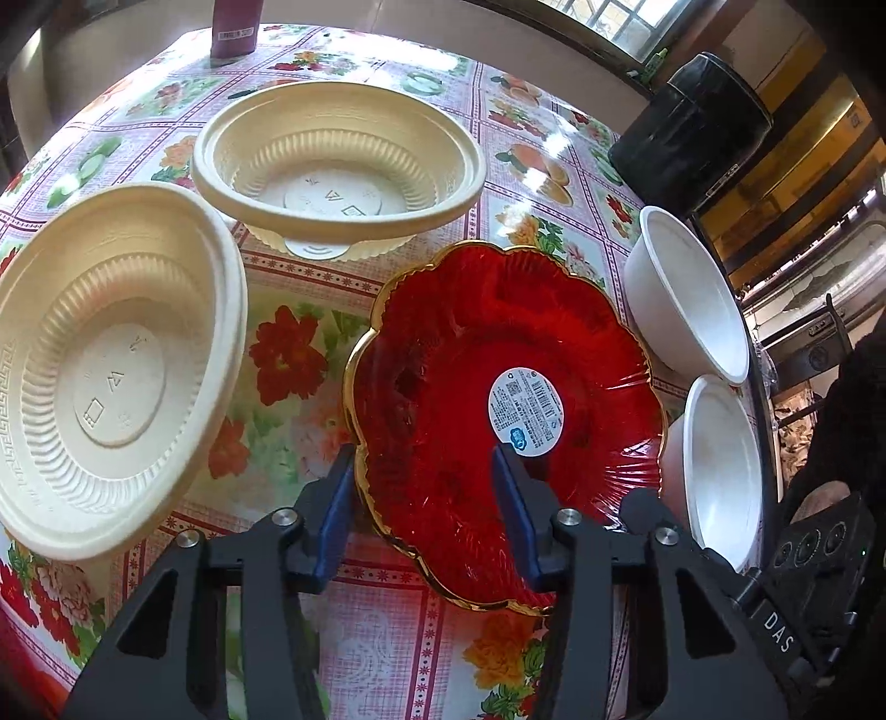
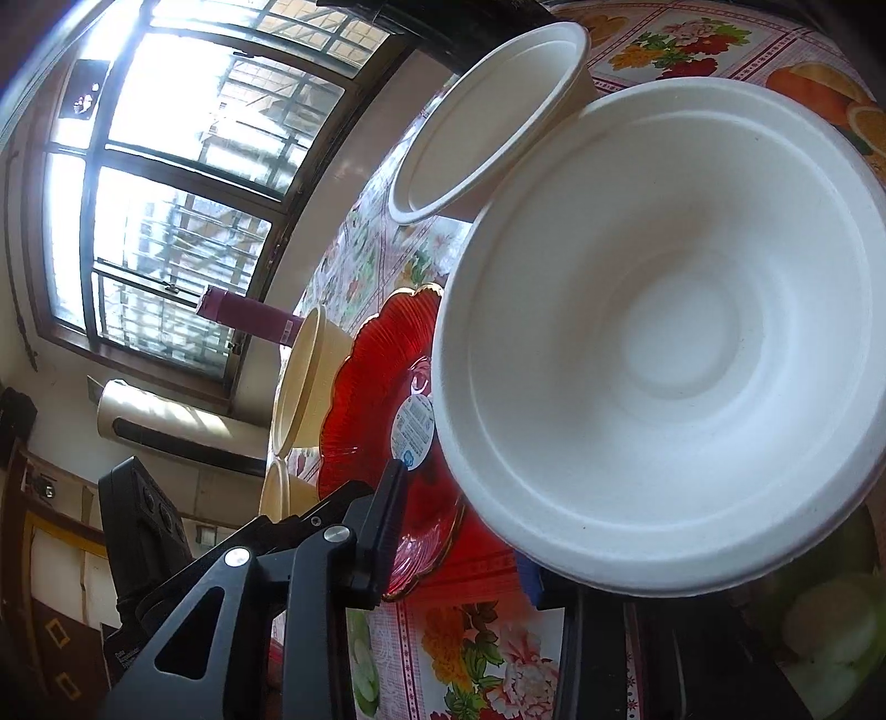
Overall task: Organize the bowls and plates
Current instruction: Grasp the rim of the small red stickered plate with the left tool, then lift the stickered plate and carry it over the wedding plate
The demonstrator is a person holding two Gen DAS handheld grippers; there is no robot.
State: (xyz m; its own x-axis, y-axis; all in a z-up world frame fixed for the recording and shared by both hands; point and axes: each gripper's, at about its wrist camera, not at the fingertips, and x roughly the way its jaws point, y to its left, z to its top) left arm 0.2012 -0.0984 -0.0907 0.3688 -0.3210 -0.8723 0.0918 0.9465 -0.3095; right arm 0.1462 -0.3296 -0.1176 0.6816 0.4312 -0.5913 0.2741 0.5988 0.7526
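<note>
A red glass plate [image 1: 498, 421] with a gold scalloped rim and a white sticker lies on the floral tablecloth [image 1: 288, 343]. My left gripper [image 1: 423, 493] is open, its two blue pads straddling the plate's near left rim. Two cream ribbed bowls sit to the left, one near [image 1: 105, 365] and one far [image 1: 338, 160]. Two white bowls stand at the right, one far [image 1: 686, 293] and one near [image 1: 720, 471]. In the right wrist view my right gripper [image 2: 459, 531] is open beside the near white bowl [image 2: 664, 343], whose rim hides the right finger. The other white bowl [image 2: 487, 116] and the red plate [image 2: 382, 387] lie beyond.
A maroon bottle [image 1: 232, 27] stands at the table's far edge; it also shows in the right wrist view [image 2: 249, 315]. A black speaker-like box [image 1: 692, 127] is off the table's right side. Windows fill the wall behind.
</note>
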